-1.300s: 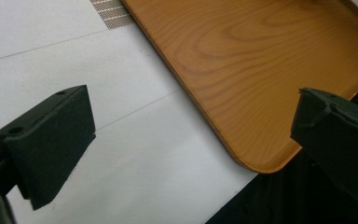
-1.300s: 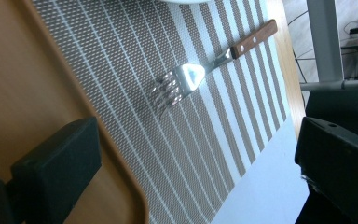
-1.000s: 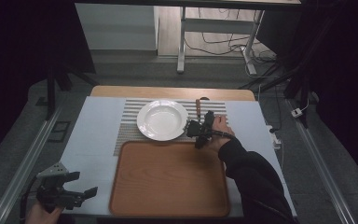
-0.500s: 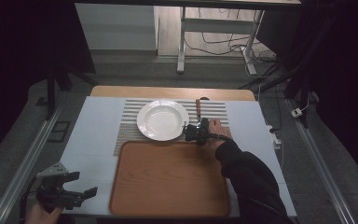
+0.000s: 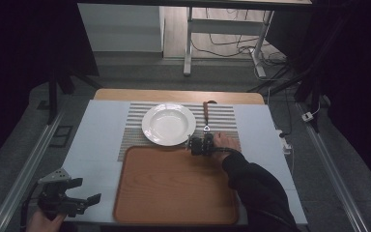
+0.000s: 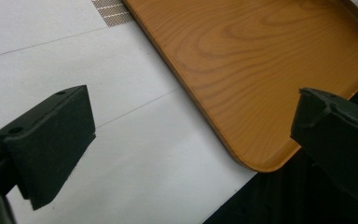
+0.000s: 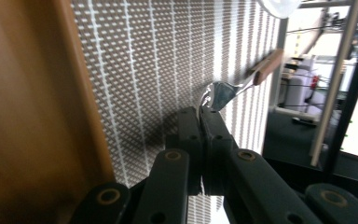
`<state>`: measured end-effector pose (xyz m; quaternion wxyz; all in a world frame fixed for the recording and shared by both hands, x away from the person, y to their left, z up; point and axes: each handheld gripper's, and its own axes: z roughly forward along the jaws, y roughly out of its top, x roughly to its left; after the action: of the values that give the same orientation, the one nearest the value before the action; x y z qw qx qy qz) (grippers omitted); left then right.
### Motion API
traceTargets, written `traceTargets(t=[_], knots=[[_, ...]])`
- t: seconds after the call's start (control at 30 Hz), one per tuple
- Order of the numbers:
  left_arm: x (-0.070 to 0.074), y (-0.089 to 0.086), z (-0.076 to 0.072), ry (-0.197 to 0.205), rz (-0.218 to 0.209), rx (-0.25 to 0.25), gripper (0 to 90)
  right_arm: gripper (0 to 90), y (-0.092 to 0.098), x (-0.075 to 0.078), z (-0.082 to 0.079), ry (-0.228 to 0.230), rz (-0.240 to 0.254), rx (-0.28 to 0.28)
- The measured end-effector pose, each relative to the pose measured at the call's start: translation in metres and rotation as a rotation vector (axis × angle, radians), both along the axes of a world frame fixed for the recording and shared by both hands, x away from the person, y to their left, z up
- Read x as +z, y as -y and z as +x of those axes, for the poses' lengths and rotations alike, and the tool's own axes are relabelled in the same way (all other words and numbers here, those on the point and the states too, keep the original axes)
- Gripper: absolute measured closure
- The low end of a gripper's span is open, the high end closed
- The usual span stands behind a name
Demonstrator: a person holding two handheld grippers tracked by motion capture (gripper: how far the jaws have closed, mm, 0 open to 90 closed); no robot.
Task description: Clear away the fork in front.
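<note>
The left gripper (image 5: 72, 195) hung over the near left corner of the table (image 5: 96, 145), just left of the wooden tray (image 5: 174, 188), its fingers (image 6: 51, 140) spread wide with nothing between them; in the left gripper view they framed bare white table and the tray's rounded corner. Beyond the tray's far edge, the right gripper (image 5: 193, 143) sat low on the striped placemat (image 5: 222, 116), the person's dark sleeve (image 5: 256, 188) reaching in across the tray's right side. Its fingers (image 7: 200, 135) had just been closing and stood pressed together on the metal head of the spoon (image 7: 228, 88), pinching its near edge, as the right gripper view showed. The spoon lay on the placemat just beyond the tray, its wooden handle (image 5: 206, 110) pointing toward the table's far edge. The white plate (image 5: 169, 124) rested on the same placemat, just left of the spoon and beyond the tray.
</note>
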<state>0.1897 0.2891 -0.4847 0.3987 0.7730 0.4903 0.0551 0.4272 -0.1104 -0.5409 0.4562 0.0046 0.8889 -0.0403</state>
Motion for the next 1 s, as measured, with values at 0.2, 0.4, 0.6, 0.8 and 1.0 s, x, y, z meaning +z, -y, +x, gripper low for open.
traceTargets(t=[0.2,0.4,0.6,0.8,1.0], knots=[[0.0,0.0,0.0,0.001,0.002,-0.001,0.0,89.8,0.004,0.004,-0.005,0.013,0.01,0.004],[0.0,0.0,0.0,0.001,-0.003,-0.001,0.0,89.9,0.007,0.013,-0.008,0.001,0.037,0.009],[0.0,0.001,-0.001,0.006,0.002,-0.005,0.0,90.0,0.009,0.027,-0.013,-0.021,0.092,0.022],[0.001,0.001,-0.001,0.012,0.005,-0.007,0.0,90.0,0.012,0.045,-0.024,-0.036,0.186,0.029],[0.002,0.003,-0.002,0.018,0.019,-0.008,0.0,90.0,0.017,0.062,-0.036,-0.038,0.277,0.039]])
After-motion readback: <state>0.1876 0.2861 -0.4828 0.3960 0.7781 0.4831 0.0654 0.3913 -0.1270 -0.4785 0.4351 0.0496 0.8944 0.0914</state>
